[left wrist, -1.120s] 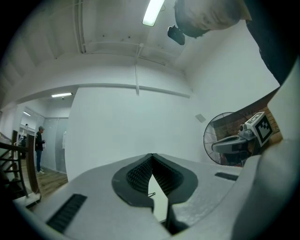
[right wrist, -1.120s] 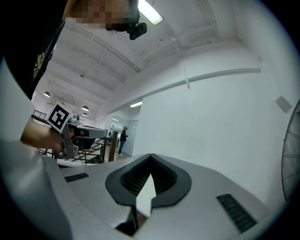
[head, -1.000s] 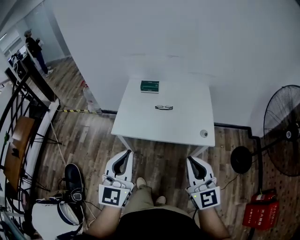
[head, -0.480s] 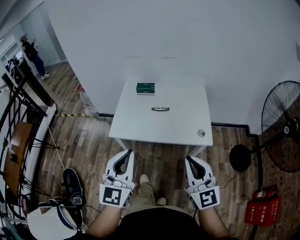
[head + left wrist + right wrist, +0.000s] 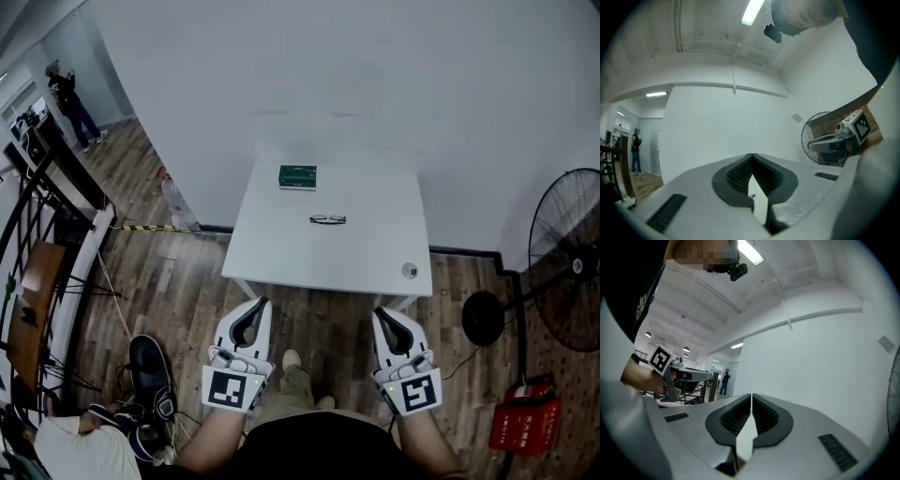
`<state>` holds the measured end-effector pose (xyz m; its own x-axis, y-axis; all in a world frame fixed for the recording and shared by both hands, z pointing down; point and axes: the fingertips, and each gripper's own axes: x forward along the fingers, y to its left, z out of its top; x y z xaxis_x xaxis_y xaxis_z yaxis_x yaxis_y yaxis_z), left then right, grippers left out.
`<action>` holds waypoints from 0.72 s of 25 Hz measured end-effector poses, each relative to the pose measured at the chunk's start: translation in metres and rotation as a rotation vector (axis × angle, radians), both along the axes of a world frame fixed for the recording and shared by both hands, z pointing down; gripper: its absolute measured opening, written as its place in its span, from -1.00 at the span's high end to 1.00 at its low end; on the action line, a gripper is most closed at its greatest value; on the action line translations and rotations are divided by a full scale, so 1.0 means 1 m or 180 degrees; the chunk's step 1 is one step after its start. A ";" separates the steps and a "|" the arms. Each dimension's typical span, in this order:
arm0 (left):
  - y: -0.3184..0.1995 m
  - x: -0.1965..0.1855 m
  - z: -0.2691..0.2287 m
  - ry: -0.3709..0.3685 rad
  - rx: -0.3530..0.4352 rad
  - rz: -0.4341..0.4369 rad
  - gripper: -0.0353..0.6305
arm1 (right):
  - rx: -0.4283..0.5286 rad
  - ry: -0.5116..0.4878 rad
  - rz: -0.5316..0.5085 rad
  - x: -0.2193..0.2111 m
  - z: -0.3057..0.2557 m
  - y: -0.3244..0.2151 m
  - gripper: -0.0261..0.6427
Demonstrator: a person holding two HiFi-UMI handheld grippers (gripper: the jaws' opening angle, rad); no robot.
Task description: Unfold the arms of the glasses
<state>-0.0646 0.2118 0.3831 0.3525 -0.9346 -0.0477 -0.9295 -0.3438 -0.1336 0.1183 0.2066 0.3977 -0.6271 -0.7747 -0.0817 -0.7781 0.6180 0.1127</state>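
Note:
The dark-framed glasses point(image 5: 328, 219) lie folded near the middle of the white table point(image 5: 281, 253). Through the slit below the left jaws they show as a tiny dark speck point(image 5: 751, 196). My left gripper point(image 5: 257, 304) and right gripper point(image 5: 382, 315) are held side by side over the wooden floor, short of the table's near edge, and point level toward it. Both pairs of jaws are shut with nothing between them, the tips meeting in the left gripper point(image 5: 752, 154) view and the right gripper point(image 5: 751, 394) view.
A green box point(image 5: 297, 176) lies at the table's far edge and a small round object point(image 5: 410, 270) near its front right corner. A standing fan point(image 5: 567, 258) and a red box point(image 5: 521, 429) are at the right. Shoes point(image 5: 150, 361) and racks point(image 5: 37, 281) stand left. A wall backs the table.
Both grippers stay shut and side by side before the table. The view has swayed slightly left and back. The distant person at the far left has shifted.

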 end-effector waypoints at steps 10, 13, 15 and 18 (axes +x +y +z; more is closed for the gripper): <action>-0.042 -0.015 0.005 0.0056 -0.0004 0.0039 0.88 | -0.0059 0.0004 -0.0001 -0.019 0.000 -0.045 0.92; -0.056 -0.019 0.006 0.0080 -0.0013 0.0048 0.88 | -0.0063 0.0014 -0.0017 -0.025 0.003 -0.058 0.92; -0.065 -0.021 0.009 0.0074 -0.0032 0.0058 0.88 | -0.0089 0.0048 -0.0023 -0.028 0.006 -0.067 0.92; -0.077 -0.023 0.015 0.0063 -0.0077 0.0080 0.88 | -0.0121 0.0060 -0.0021 -0.032 0.012 -0.079 0.92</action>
